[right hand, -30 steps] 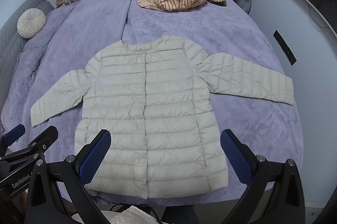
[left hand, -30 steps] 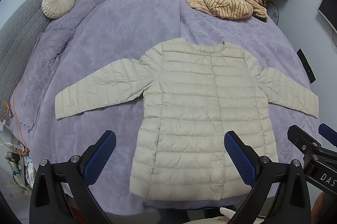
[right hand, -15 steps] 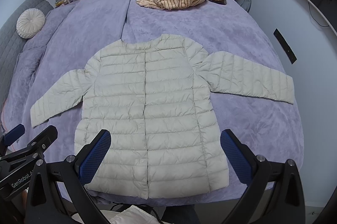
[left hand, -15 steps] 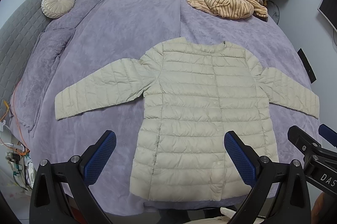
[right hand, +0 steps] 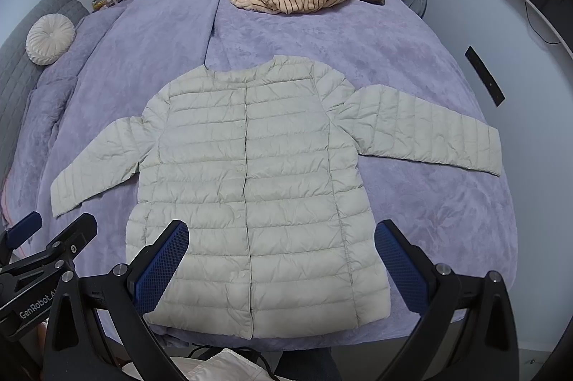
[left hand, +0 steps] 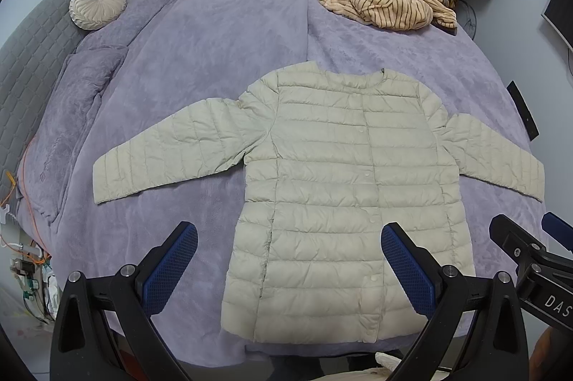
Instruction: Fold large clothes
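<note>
Left wrist view shows nothing has shifted: the jacket (left hand: pixel 343 201) lies flat, sleeves out, on the bed (left hand: pixel 222 40). Left gripper (left hand: pixel 286 264) and right gripper (right hand: pixel 281 261) still hover, jaws spread; folding hasn't begun.

White print "GenRobot.A" on black body of left gripper (right hand: pixel 46 237), at left edge of right wrist view (last letters cut off). White letters "DAS" on black body of right gripper (left hand: pixel 530 234), at right edge of left wrist view (rest out of frame).
</note>
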A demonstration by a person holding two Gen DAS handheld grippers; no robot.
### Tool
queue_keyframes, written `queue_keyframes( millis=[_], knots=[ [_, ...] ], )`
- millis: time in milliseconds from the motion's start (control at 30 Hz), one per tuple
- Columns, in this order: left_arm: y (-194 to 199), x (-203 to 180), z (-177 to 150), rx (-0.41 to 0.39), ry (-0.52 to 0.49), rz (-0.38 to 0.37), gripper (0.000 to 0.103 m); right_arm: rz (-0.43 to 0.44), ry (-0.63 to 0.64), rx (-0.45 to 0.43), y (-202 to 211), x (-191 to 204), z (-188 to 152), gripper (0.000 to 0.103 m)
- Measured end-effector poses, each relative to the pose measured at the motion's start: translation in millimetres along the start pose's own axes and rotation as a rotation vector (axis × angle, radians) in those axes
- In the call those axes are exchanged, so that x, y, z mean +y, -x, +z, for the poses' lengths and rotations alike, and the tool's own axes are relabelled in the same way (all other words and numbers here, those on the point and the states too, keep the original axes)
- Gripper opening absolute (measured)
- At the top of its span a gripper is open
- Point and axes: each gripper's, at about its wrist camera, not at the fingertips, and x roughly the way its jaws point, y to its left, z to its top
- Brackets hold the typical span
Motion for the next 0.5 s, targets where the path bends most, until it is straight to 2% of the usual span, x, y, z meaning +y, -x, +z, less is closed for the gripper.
queue_keyframes(
  millis=[500],
  knots=[
    [-2.6, 1.3, 1.2, 0.007, 0.001, 0.0, 0.103, -0.003, -0.002, 0.005, -4.7, 1.4, -3.4, 0.103]
  ],
)
